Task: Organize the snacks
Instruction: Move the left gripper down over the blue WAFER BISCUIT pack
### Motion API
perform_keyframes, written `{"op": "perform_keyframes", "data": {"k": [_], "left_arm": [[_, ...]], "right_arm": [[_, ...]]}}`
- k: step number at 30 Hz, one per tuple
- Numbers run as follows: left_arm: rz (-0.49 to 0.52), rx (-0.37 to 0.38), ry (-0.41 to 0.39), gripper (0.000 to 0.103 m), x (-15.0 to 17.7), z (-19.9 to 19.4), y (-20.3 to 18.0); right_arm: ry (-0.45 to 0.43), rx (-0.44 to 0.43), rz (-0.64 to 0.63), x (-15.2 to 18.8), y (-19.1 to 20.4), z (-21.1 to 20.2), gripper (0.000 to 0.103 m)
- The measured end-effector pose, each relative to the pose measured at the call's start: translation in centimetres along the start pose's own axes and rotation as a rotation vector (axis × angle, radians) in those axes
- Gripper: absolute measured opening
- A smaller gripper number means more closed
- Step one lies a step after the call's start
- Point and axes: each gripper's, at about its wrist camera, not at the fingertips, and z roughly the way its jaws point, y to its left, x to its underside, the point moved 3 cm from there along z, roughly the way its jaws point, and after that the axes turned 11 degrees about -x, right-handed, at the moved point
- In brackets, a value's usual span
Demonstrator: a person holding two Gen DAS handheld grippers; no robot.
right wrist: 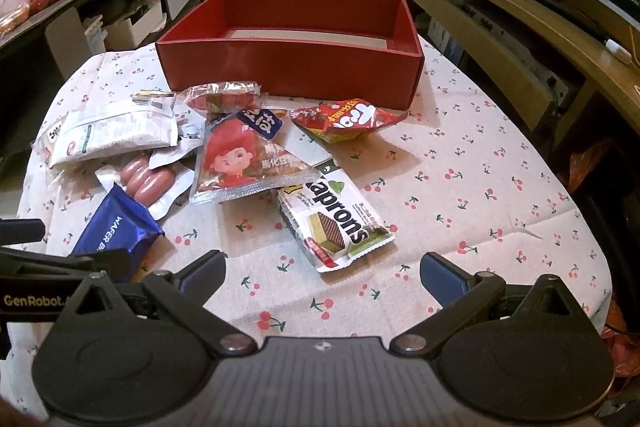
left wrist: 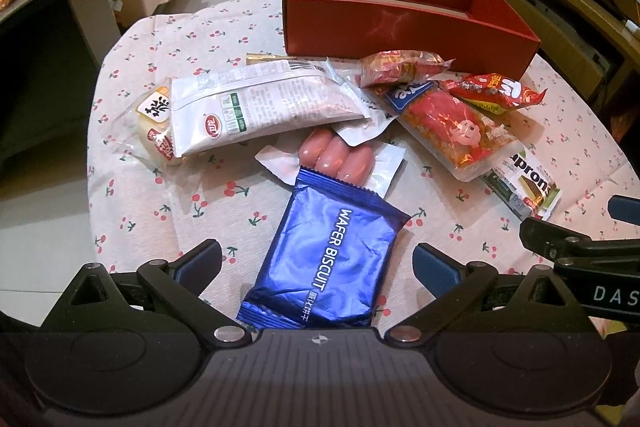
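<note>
Crowding the cherry-print tablecloth [right wrist: 460, 163] ahead of both tongs is a loose heap of snacks, with the red box [right wrist: 296, 67] standing open beyond it at the far edge of the table. A blue wafer biscuit pack [left wrist: 328, 259] lies directly between the spread fingers of the left gripper [left wrist: 316, 263], its far end overlapping a clear pack of sausages [left wrist: 340, 155]. Farther out to the left of those fingers sits a long white pouch [left wrist: 256, 107] over a bun wrapper [left wrist: 156, 123]. Ahead of the right gripper [right wrist: 322, 273] lies a Naprons wafer packet [right wrist: 340, 223], partly under a clear bag with a cartoon child [right wrist: 244, 155]; a small red crinkled bag [right wrist: 348, 121] and a twisted red pack [right wrist: 224, 95] lie nearer the box. Both grippers hover low over the near side of the table, side by side, jaws wide apart and gripping nothing, pointing toward the box.
</note>
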Motion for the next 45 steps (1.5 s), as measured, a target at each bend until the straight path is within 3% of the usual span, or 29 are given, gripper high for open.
{"op": "perform_keyframes", "data": {"k": [29,41,45], "left_arm": [[0.011,-0.013,0.029,0.102,0.1,0.7,-0.3],[-0.056,0.003,0.122,0.1,-0.1,2.6,0.8],[-0.045,-0.013,0.092,0.1,-1.1,2.3,0.9]], "right_arm": [[0.028,-0.001,-0.015,0.2,0.2,0.7,0.103],[0.018,-0.044,0.01,-0.5,-0.5,0.3,0.103],[0.012,-0.066,0.022,-0.7,-0.8,0.0,0.103]]}}
